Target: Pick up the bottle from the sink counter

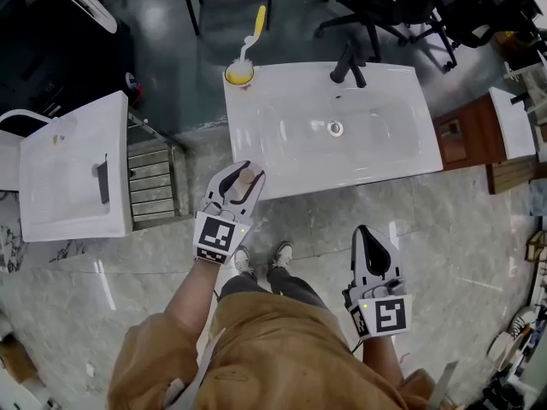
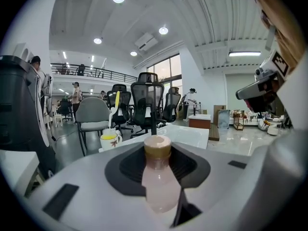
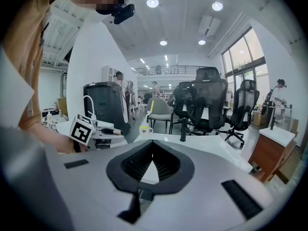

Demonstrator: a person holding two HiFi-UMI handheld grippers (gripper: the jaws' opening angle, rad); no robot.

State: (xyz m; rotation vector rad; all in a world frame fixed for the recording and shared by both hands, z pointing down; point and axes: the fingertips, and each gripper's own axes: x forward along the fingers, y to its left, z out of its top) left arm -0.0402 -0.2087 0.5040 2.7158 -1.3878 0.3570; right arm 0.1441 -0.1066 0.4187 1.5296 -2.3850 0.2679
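Observation:
A small pale pink bottle [image 2: 159, 182] with a tan cap sits between the black pads of my left gripper [image 1: 246, 174], which is shut on it. In the head view the bottle [image 1: 248, 180] hangs in the air just off the front left corner of the white sink counter [image 1: 402, 156], above the floor. My right gripper [image 1: 369, 234] is lower and to the right, over the marble floor in front of the counter. Its jaws meet at the tips with nothing between them, as the right gripper view also shows [image 3: 153, 143].
On the counter stand a black faucet [image 1: 349, 62] at the back and a cup with a yellow-handled brush [image 1: 240, 73] at the back left corner. A second white sink unit [image 1: 73, 165] stands to the left. Office chairs [image 1: 385, 7] stand beyond the counter.

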